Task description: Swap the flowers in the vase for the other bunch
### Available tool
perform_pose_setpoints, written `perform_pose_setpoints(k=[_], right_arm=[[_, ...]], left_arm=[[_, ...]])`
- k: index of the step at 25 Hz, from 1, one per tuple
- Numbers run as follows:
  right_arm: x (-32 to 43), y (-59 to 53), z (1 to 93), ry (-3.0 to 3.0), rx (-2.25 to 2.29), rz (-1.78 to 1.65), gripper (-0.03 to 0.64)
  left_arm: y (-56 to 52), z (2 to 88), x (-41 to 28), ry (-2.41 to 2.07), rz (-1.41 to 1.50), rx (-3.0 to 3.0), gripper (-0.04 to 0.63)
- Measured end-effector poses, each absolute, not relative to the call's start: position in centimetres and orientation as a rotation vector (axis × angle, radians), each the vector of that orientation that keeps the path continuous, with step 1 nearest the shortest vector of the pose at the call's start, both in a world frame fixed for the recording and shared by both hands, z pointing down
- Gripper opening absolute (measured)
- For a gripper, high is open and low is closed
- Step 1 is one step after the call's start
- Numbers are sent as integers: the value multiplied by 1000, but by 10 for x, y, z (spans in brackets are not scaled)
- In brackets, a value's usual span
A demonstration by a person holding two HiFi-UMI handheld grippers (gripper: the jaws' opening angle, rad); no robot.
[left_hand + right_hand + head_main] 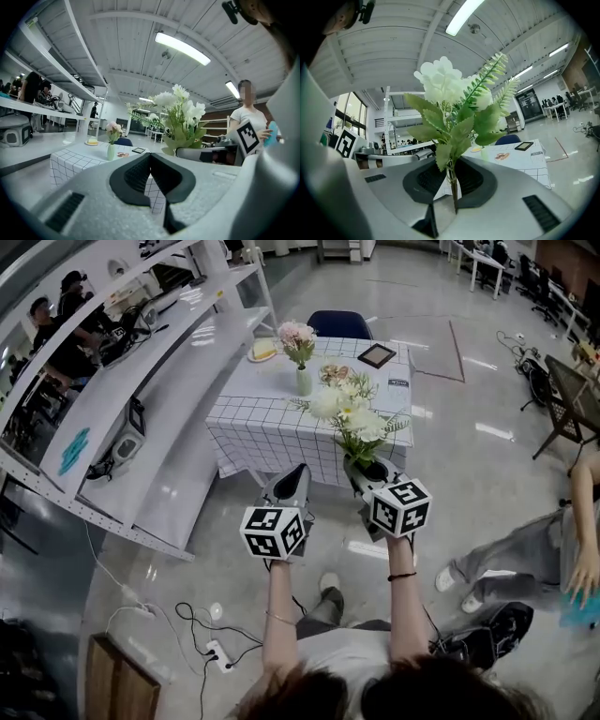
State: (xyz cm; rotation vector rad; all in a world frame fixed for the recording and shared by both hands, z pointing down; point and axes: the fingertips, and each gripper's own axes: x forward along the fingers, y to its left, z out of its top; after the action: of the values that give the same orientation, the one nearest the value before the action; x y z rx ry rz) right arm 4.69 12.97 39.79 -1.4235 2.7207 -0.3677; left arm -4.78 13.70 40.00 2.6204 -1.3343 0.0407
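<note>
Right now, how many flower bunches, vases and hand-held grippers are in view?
Flower bunches: 2, pink bunch and white bunch
Vase: 1
Hand-held grippers: 2, left hand-held gripper and right hand-held gripper
Total: 5

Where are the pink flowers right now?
In the head view the pink flowers stand in the pale green vase on the checked table, toward its far left corner, just right of a plate.

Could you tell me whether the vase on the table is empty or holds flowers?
Holds flowers: the pink bunch stands upright in the vase.
</note>
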Motion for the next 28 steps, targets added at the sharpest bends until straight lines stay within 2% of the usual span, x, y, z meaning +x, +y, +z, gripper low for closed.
perform_pose_setpoints(k=[28], right_arm=[[31, -19, 407, 2609, -1572, -402, 63]], left_arm=[[-20, 403, -76, -1196, 62, 2680, 11]])
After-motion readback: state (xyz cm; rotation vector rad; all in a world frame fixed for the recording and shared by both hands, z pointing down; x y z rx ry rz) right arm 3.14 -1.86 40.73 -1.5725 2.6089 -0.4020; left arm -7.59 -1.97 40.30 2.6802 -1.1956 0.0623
